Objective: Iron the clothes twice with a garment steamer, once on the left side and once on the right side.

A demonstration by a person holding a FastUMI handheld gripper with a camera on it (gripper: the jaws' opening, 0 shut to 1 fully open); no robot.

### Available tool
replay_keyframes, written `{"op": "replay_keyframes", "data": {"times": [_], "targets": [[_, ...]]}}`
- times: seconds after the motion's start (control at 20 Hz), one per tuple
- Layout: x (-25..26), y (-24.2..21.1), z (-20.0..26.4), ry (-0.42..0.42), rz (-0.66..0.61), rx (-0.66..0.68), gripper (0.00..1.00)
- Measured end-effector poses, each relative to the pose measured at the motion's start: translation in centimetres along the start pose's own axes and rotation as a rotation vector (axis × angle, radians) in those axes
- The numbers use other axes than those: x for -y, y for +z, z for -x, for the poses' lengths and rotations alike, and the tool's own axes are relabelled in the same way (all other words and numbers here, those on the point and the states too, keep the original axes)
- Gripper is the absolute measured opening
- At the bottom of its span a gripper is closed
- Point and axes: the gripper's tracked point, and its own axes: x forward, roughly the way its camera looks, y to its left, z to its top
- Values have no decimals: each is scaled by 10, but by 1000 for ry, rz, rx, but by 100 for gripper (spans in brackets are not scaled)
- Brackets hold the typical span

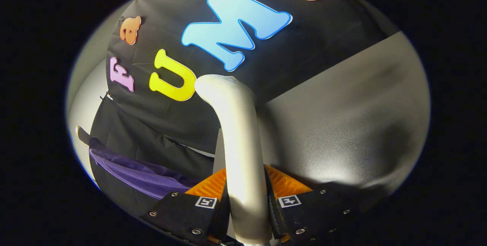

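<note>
Hand-held gripper [246,196]: clamped on the handle of the garment steamer [237,131], both fingers [207,187] pressed flat against its sides, the handle running up between them and beyond.

Handle: smooth, glossy, rigid, rounded in section. Judged hard plastic and likely slippery under a loose hold; ribbed pads suited to it. Hold taken low on the shaft, which looks the right place, since the curved upper end bends away at the top and offers no flat faces. Weight not readable; probably top-heavy if the head carries water, so some tendency to swing about the grip to be expected.

Garment [140,175]: purple, finely ribbed, soft, draped in folds just ahead of the left finger and lower than the steamer's top. Judged light and yielding, likely to shift or bunch under the steamer head rather than resist it.

Beyond: grey bench [342,124] or flat panel to the right, black booth cloth [304,40] behind.

Hidden or unclear: steamer head and nozzle not visible, bent away past the top of the handle; base, cord or hose cut off below the fingers. Most of the garment cut off, so its type, its hanger or support, and its left and right sides not distinguishable. Steam not discernible. Contact between steamer and garment not evident.
</note>
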Motion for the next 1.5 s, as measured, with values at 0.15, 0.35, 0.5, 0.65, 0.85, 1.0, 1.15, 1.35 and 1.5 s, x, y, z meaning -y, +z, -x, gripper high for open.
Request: {"op": "replay_keyframes", "data": {"times": [0.15,0.35,0.5,0.65,0.85,1.0,1.15,1.35,1.5], "targets": [[-1,0,-1,4,-2,-6,42],[-1,0,0,45,-38,-30,41],[-2,-1,4,66,-78,-36,40],[-2,1,6,38,-55,-15,40],[-3,5,16,-20,-15,33,40],[-15,8,34,-37,28,94,40],[-27,2,50,-49,57,122,40],[-49,-30,71,-21,50,115,40],[-59,-46,89,-43,46,149,40]]}}
